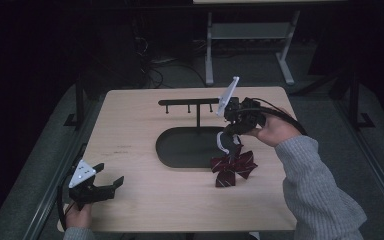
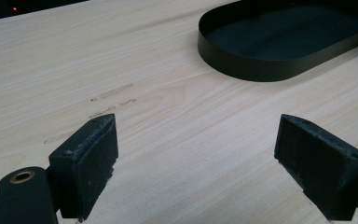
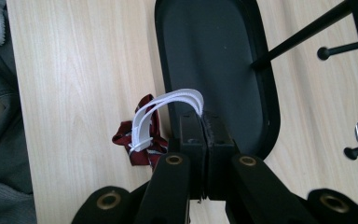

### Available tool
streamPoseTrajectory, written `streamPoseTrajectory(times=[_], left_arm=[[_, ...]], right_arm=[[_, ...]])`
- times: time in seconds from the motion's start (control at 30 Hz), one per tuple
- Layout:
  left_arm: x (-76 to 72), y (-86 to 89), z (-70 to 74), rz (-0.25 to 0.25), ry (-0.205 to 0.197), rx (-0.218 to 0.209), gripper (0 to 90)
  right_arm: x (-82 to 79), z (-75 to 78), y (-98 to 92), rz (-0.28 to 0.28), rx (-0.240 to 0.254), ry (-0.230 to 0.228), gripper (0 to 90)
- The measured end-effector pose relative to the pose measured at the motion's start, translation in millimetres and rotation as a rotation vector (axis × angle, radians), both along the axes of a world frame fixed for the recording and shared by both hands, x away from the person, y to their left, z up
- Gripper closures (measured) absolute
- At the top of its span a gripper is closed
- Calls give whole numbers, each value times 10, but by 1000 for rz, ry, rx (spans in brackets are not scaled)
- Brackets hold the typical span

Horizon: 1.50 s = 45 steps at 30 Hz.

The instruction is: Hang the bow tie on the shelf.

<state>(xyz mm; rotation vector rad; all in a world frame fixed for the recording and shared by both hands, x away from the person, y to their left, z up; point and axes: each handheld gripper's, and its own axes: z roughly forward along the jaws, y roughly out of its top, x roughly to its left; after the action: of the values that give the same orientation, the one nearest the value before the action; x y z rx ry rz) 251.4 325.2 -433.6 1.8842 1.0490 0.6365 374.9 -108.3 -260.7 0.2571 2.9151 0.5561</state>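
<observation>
The right gripper (image 1: 228, 131), jaws clamped on the white elastic loop (image 3: 161, 116) of a dark red striped bow tie (image 1: 232, 167), holds it beside the black oval tray (image 1: 180, 150); the black peg rack (image 1: 190, 103) stands just beyond. The left gripper (image 1: 111, 181) rests open, well apart.

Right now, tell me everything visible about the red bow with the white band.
The red bow is dark maroon fabric with thin pale stripes, its loops spread out. It lies on the wooden table just right of the black oval tray. Its white band arches up into the right gripper, whose jaws are shut on it.
</observation>
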Motion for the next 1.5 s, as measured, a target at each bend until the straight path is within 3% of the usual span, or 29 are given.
streamPoseTrajectory(times=[1.5], left_arm=[[-11, 34, 13, 5, 0, 2, 131]], right_arm=[[453, 288, 289, -3, -16, 11, 881]])
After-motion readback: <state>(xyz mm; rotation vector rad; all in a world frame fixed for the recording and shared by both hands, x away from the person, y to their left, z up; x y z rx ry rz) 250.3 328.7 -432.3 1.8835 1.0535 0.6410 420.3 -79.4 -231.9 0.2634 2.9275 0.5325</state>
